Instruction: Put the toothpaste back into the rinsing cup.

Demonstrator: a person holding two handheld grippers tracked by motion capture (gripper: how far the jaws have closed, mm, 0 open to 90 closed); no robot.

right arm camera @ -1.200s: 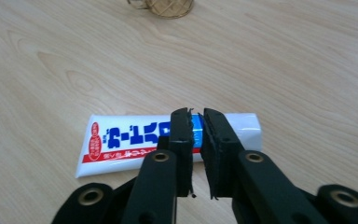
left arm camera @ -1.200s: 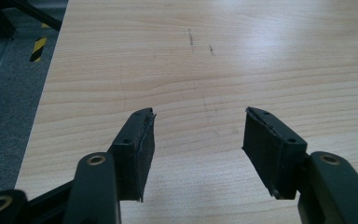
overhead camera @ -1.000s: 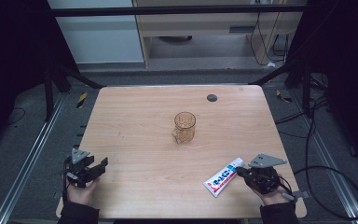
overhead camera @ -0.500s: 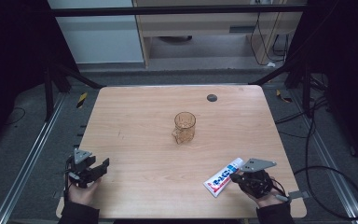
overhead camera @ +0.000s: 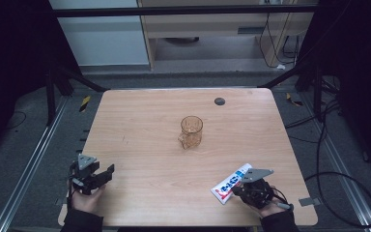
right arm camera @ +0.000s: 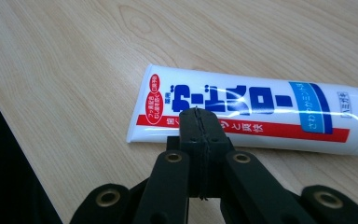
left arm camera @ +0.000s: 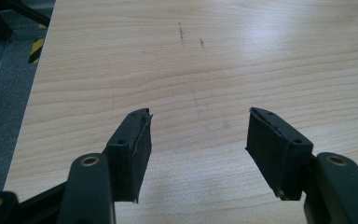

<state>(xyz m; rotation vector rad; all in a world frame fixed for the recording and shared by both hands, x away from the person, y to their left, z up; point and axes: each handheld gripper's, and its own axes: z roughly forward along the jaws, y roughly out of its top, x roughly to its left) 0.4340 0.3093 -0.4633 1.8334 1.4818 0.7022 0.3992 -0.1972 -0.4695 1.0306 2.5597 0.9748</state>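
At the lower left of the high view, the left gripper (overhead camera: 107, 172) rests over the near-left corner of the wooden table (overhead camera: 140, 130), held by a hand (overhead camera: 86, 197) that comes in from the bottom edge. Its jaws stand wide apart with nothing between them; in the left gripper view the two black pads (left arm camera: 137, 140) frame only bare wood grain, marked by a few faint dark scuffs toward the top of the frame.

Near the middle of the high view, slightly above centre, stands an amber glass mug (overhead camera: 191, 131), upright, its handle toward the lower left. As far as can be seen, it holds nothing. Above and to its right, near the far edge, lies a small dark round disc (overhead camera: 219, 101).

At the lower right of the high view lies a toothpaste tube (overhead camera: 229, 183), white with blue lettering and a red stripe, flat on the table and slanting from lower left to upper right. The right gripper (overhead camera: 235, 189) sits just beside it, its tips over the tube's near edge. In the right gripper view (right arm camera: 200, 112) the jaws are pressed fully together, gripping nothing, with the tips in front of the tube's (right arm camera: 261, 112) crimped end.
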